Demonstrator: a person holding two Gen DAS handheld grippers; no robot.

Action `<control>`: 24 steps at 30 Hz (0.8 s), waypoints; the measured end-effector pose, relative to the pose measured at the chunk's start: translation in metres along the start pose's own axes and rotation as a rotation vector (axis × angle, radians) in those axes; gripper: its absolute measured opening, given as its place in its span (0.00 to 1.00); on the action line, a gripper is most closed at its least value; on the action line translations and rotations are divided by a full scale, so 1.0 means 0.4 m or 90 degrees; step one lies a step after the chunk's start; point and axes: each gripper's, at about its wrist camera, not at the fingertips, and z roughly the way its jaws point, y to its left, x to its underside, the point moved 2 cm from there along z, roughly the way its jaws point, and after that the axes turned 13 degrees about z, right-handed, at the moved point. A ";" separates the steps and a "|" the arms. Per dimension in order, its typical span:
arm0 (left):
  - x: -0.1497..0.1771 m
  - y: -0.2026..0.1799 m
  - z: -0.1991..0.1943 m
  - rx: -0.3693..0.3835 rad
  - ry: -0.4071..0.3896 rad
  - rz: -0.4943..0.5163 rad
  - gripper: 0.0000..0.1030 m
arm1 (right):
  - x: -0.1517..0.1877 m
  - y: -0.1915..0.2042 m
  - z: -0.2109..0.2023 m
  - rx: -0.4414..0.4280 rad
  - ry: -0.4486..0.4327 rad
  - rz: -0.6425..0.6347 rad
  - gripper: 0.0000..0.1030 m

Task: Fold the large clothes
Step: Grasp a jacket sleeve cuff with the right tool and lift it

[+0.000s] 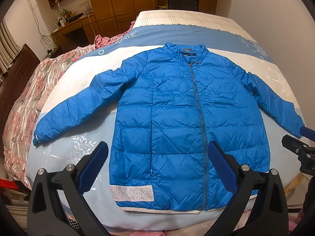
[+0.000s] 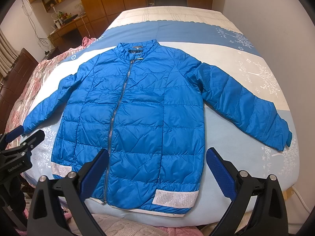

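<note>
- The blue quilted jacket lies flat and zipped on the bed, sleeves spread to both sides.
- The left gripper hangs with jaws wide apart and empty; the jacket's lower hem and zipper lie between and beyond them.
- The right gripper is likewise spread open, holding nothing, over the hem's white studded band.

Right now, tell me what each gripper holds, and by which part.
Nothing. The left gripper and the right gripper are both open above the blue jacket, which lies flat on the bed.
</note>
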 end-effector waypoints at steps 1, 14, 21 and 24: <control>-0.002 0.001 -0.001 0.000 0.000 0.000 0.97 | 0.000 0.000 0.000 0.000 0.000 0.000 0.96; -0.033 -0.016 0.038 -0.012 0.002 0.014 0.97 | -0.025 -0.055 0.034 -0.013 0.003 0.038 0.96; -0.155 -0.116 0.122 -0.001 0.002 0.066 0.97 | -0.084 -0.268 0.086 0.033 -0.033 0.123 0.96; -0.228 -0.198 0.156 0.016 -0.007 0.101 0.97 | -0.126 -0.414 0.080 0.052 -0.060 0.184 0.96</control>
